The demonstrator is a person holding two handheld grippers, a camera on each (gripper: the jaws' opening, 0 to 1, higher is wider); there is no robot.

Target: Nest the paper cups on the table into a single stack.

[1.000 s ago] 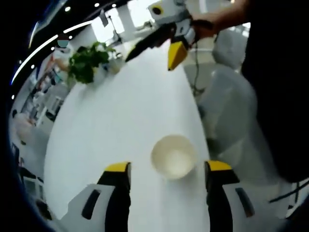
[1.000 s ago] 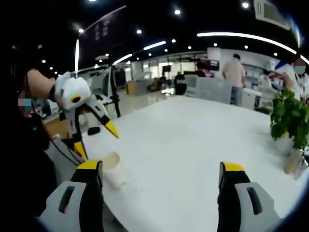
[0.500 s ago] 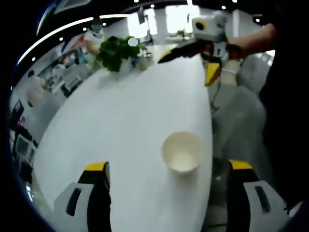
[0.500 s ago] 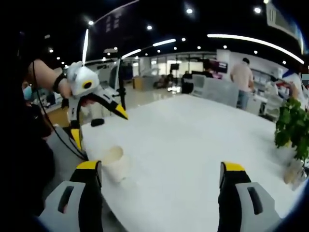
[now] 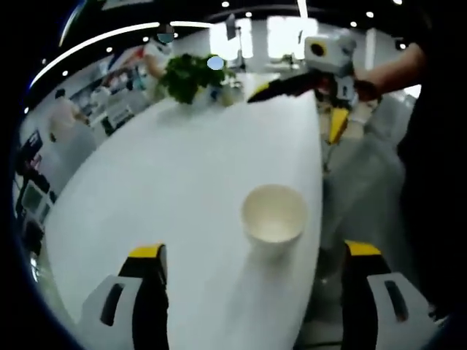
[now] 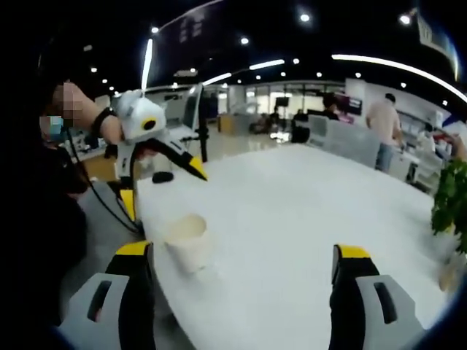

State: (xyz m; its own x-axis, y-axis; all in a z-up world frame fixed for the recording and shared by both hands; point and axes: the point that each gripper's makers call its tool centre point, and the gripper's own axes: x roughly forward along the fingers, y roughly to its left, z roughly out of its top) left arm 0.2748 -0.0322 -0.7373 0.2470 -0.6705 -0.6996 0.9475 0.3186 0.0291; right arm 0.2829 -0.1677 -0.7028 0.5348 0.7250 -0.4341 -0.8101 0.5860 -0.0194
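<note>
In the left gripper view, we see the left gripper [image 5: 255, 255] at 6 o'clock with its 2 yellow-tipped jaws spread wide apart and nothing between them. The white table [image 5: 160, 175] runs from there up toward 12 o'clock. On it, just ahead of the jaws and a little toward 5 o'clock of the picture's middle, stands 1 paper cup [image 5: 273, 213], upright, mouth open to us, close to the table's right edge and touching neither jaw. At 11 o'clock a green plant [image 5: 188, 75] sits at the table's far end. At 1 o'clock the right gripper [image 5: 299, 102] hangs over the far edge, held by a hand [image 5: 365, 89]; its jaws stand released, 1 pointing across the table and 1 pointing down.

In the right gripper view, the left gripper [image 6: 164, 186] shows at 10 o'clock, jaws apart, above and just beside the paper cup [image 6: 187, 240], which stands near the table's [image 6: 292, 211] edge at 8 o'clock. The right gripper [image 6: 244, 255] rises at 6 o'clock, jaws wide and unclenched, the cup near its left jaw but apart from it. At 3 o'clock we see leaves of the plant [image 6: 452, 204].
</note>
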